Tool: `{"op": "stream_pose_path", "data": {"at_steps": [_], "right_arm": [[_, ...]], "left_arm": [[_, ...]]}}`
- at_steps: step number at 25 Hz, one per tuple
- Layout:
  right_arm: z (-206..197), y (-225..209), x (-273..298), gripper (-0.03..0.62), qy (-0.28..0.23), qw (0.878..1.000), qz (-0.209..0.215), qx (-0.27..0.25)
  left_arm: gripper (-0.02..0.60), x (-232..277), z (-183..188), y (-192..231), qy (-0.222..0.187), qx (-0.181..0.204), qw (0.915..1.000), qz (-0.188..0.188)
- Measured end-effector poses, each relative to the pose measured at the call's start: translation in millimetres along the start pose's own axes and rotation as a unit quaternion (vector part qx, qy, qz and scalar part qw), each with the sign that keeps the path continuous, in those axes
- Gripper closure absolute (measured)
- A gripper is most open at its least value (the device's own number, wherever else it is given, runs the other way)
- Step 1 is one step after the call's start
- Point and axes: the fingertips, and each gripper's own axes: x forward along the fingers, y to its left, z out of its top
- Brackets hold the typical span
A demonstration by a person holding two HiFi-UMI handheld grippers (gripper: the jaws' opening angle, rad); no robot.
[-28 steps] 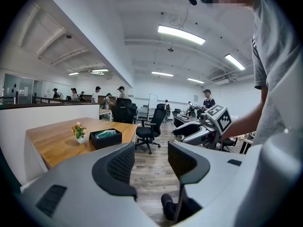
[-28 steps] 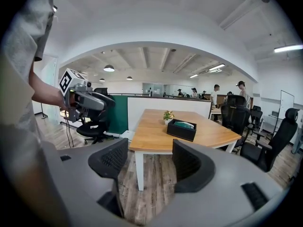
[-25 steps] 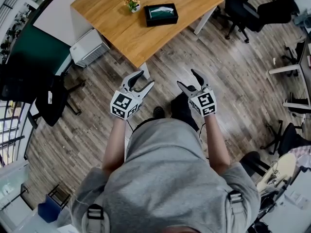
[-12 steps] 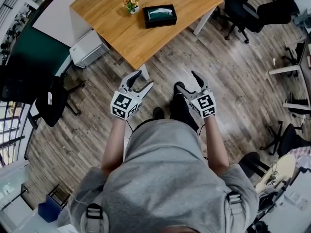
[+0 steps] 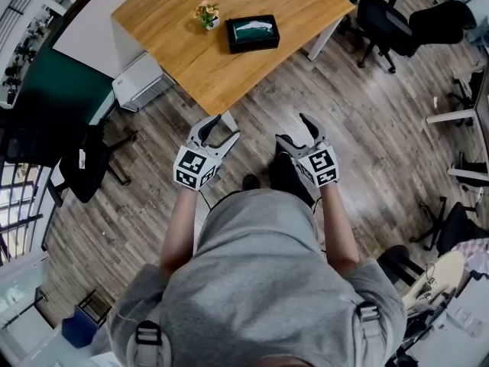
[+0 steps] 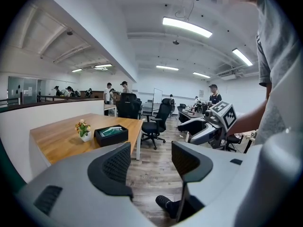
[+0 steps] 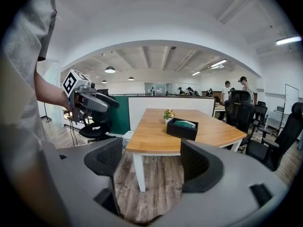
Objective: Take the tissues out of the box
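Note:
A black tissue box (image 5: 252, 34) with a pale tissue showing in its top lies on the wooden table (image 5: 191, 52), well ahead of both grippers. The left gripper view shows the tissue box (image 6: 111, 135) far off, and so does the right gripper view (image 7: 182, 128). My left gripper (image 5: 225, 127) and right gripper (image 5: 292, 128) hang side by side over the floor, short of the table's near corner. Both pairs of jaws have just been opening and stand wide apart. Nothing lies between the left gripper's (image 6: 151, 162) jaws or the right gripper's (image 7: 152, 161).
A small potted flower (image 5: 207, 11) stands just left of the box. A white unit (image 5: 137, 80) sits under the table's left side. Black office chairs (image 5: 397, 21) crowd the right, and another chair (image 5: 80, 159) stands at the left. Wood floor lies between me and the table.
Both grippers' jaws have spread a little wider. The table and box sit slightly nearer in the head view, and the grippers have edged toward the table.

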Motion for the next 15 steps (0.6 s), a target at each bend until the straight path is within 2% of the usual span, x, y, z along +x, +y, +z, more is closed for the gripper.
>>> {"op": "stream_pose_path", "data": {"at_steps": [6,10,15], "right_arm": [[10.9,-20.0,15.3,0.212,-0.005,1.000,0.010,-0.003],[9.3,-49.4,27.7,0.212,-0.006,1.000,0.008,0.012],[10.3,-81.8,44.9,0.212,0.006,1.000,0.026,0.004]], "left_arm": [[0.307,23.8,14.9,16.4,0.011,0.009,0.9999,0.004],[0.307,45.6,22.1,26.6,0.018,0.009,0.9998,0.008],[0.307,75.6,35.9,42.9,0.022,0.006,0.9995,0.021]]}}
